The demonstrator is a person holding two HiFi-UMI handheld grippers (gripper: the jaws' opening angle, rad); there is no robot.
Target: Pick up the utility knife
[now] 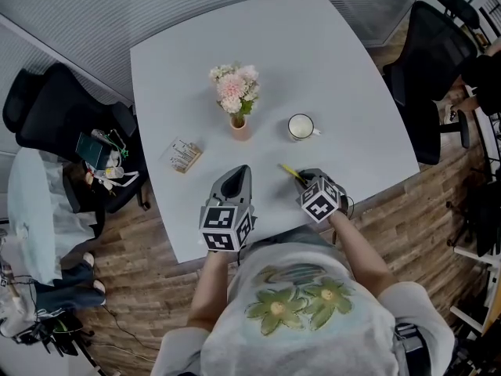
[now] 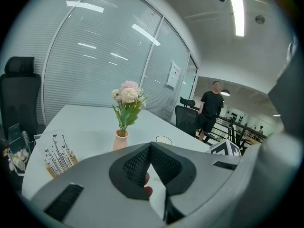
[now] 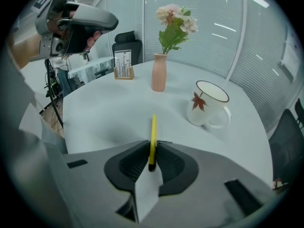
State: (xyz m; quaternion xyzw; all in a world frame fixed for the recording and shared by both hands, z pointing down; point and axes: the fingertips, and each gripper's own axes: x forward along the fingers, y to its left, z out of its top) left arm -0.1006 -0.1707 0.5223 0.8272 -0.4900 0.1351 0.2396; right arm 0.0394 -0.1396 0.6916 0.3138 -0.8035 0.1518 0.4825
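The utility knife is a slim yellow bar, and my right gripper is shut on its near end. Its free end sticks out over the white table, pointing toward the vase. In the head view the knife shows as a short yellow streak just ahead of my right gripper, near the table's front edge. Whether it rests on the table or hangs above it I cannot tell. My left gripper hovers to the left of it, and its jaw tips meet with nothing between them.
A pink vase of flowers stands mid-table with a white mug bearing a red leaf to its right. A small card holder sits to the left. Black office chairs flank the table. A person stands far off.
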